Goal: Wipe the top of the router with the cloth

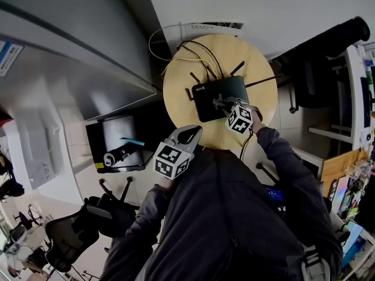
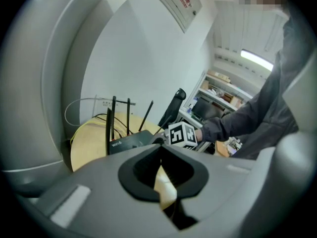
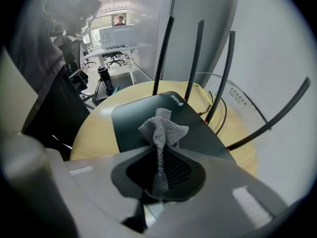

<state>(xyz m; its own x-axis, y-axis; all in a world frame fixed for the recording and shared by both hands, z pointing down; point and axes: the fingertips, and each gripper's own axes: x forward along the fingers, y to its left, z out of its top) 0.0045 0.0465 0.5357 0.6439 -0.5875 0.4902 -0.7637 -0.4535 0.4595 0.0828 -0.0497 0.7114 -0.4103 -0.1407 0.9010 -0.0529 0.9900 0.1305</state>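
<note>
A black router [image 1: 218, 93] [image 3: 163, 125] [image 2: 130, 141] with several upright antennas lies on a round wooden table [image 1: 179, 86]. My right gripper [image 1: 225, 105] [image 3: 161, 175] is shut on a grey cloth [image 3: 162, 128] whose bunched end rests over the router's top, near its front edge. My left gripper [image 1: 188, 136] [image 2: 163, 182] hangs at the table's near edge, away from the router; its jaws look closed with nothing between them.
Yellow and black cables [image 1: 190, 54] trail from the router's back towards a white wall. A grey partition [image 1: 76, 57] stands to the left. Office chairs [image 1: 76, 227] and a black chair [image 1: 325, 45] flank the table; shelves [image 1: 357, 98] are at the right.
</note>
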